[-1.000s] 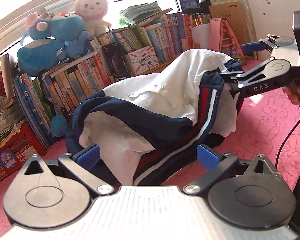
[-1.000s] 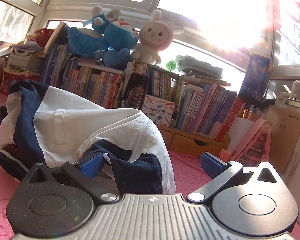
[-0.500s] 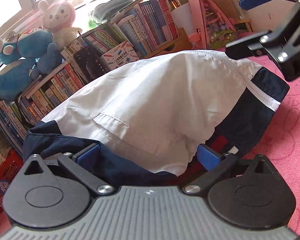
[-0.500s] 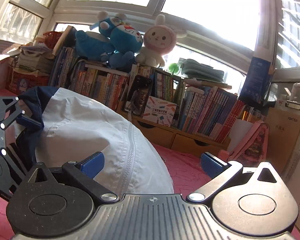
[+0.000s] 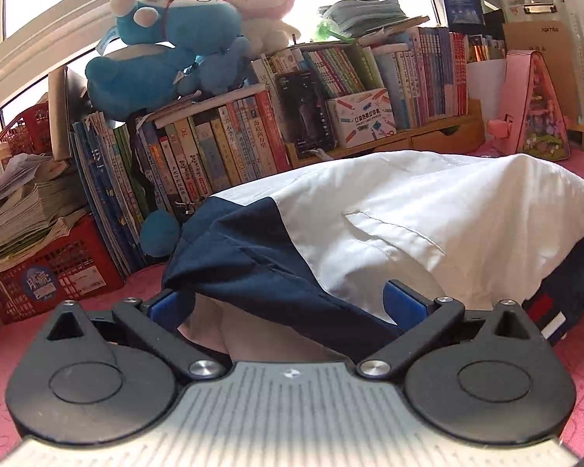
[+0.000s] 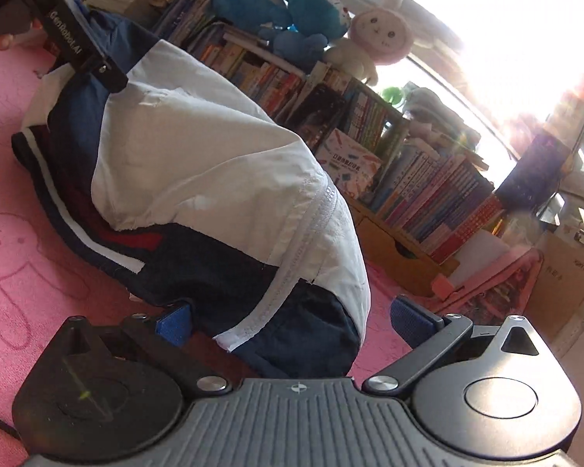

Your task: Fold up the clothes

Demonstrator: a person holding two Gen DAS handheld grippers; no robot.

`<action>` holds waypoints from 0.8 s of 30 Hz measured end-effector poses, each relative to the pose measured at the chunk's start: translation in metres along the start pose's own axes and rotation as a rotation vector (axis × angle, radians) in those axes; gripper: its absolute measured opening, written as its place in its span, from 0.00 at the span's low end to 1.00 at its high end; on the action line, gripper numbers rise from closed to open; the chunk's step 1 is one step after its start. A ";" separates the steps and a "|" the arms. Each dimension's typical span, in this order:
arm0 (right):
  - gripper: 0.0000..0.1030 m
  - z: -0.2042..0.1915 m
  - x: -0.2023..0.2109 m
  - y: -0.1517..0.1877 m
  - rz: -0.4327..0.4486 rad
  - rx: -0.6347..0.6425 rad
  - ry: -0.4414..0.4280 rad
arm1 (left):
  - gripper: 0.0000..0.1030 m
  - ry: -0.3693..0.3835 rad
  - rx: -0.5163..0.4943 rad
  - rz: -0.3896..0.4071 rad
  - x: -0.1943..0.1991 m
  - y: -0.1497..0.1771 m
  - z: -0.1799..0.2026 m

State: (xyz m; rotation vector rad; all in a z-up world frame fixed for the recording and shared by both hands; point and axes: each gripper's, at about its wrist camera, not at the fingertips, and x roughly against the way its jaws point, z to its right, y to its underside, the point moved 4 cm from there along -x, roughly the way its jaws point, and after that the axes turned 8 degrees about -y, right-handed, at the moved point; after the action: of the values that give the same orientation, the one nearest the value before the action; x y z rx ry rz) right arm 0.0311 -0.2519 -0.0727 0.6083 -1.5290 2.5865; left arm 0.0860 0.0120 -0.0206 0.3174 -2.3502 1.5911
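Observation:
A white and navy jacket (image 5: pixel 408 210) with a red and white striped hem lies heaped on the pink mat (image 6: pixel 15 257). My left gripper (image 5: pixel 286 301) is open at the heap's left end. Its blue pads (image 5: pixel 405 299) stand wide apart, and a navy fold hangs loosely between them. My right gripper (image 6: pixel 292 323) is open too, tilted, at the jacket's (image 6: pixel 198 155) right end, where the navy and white hem lies between its spread fingers. The left gripper's black body (image 6: pixel 78 50) shows at the far side of the heap, with a hand behind it.
A low wooden shelf packed with books (image 5: pixel 331 116) runs along the back, right behind the jacket. Blue and pink plush toys (image 5: pixel 167 39) sit on top of it. A red crate (image 5: pixel 46 272) under paper stacks stands at the left. A pink house-shaped case (image 5: pixel 537 116) stands at the right.
The jacket has come down from its raised, spread state into a lower heap on the mat. Both grippers have dropped to its ends, and the right one has tilted. Both stay open.

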 end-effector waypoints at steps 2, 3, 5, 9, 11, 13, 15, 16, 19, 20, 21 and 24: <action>1.00 0.016 0.006 -0.011 0.053 -0.100 -0.015 | 1.00 0.063 -0.068 0.035 0.014 0.003 0.017; 1.00 0.026 0.009 -0.017 0.086 -0.152 -0.021 | 1.00 0.094 -0.102 0.052 0.022 0.005 0.025; 1.00 0.040 0.012 -0.027 0.131 -0.216 -0.026 | 1.00 0.156 -0.176 0.085 0.030 0.006 0.048; 1.00 0.050 0.012 -0.040 0.172 -0.235 -0.004 | 1.00 0.151 -0.294 0.126 0.027 0.010 0.095; 1.00 0.053 0.011 -0.045 0.184 -0.231 0.002 | 1.00 0.107 -0.298 0.119 0.014 0.010 0.113; 1.00 0.055 0.009 -0.050 0.190 -0.230 0.003 | 1.00 0.045 -0.261 0.091 -0.005 0.007 0.125; 1.00 0.055 0.009 -0.050 0.189 -0.228 0.005 | 1.00 -0.047 -0.205 0.064 -0.026 0.001 0.122; 1.00 0.055 0.008 -0.048 0.182 -0.229 0.008 | 1.00 -0.091 -0.169 0.058 -0.033 -0.003 0.116; 1.00 0.053 0.004 -0.038 0.145 -0.240 0.002 | 1.00 -0.175 -0.027 0.060 -0.040 -0.018 0.080; 1.00 0.050 0.001 -0.032 0.125 -0.251 -0.014 | 1.00 -0.190 0.024 0.067 -0.039 -0.023 0.067; 1.00 0.047 -0.001 -0.027 0.111 -0.263 -0.028 | 1.00 -0.214 0.064 0.080 -0.037 -0.029 0.054; 1.00 0.035 -0.004 -0.018 0.112 -0.324 -0.042 | 1.00 -0.340 0.119 0.154 -0.022 -0.048 0.019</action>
State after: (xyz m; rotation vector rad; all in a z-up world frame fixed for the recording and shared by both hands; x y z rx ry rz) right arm 0.0494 -0.2729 -0.0444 0.5581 -1.9920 2.3328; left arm 0.1203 -0.0232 0.0063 0.4764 -2.5870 1.8822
